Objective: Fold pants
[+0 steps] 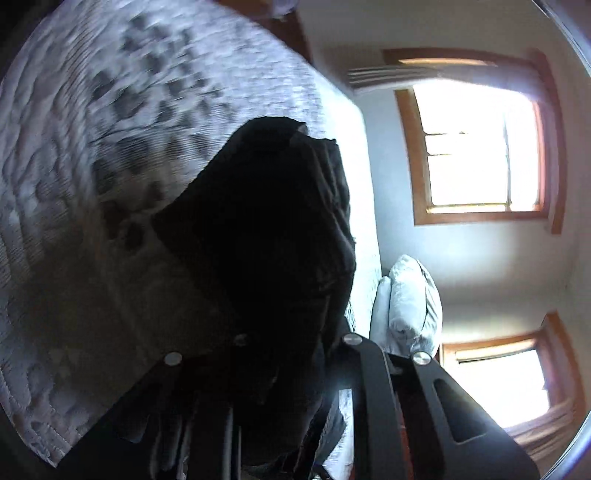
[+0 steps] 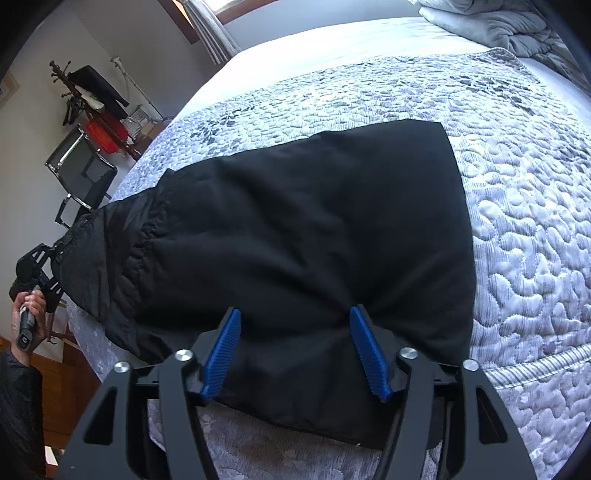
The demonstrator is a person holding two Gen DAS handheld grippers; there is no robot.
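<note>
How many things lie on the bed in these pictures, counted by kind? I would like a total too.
Black pants: 1, spread on the quilted bedspread
Pillows: 2, stacked at the head of the bed
Grey folded blanket: 1
Total: 4

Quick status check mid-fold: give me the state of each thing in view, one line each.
Pants: black, lying on the bed, waistband end lifted off the edge.
Right gripper: open, blue fingers pressing into bunched cloth.
Left gripper: at the waistband end, cloth hanging from it; its fingers are hidden.
Bedspread: spread flat under the pants.
Pillows: piled at the head of the bed.
</note>
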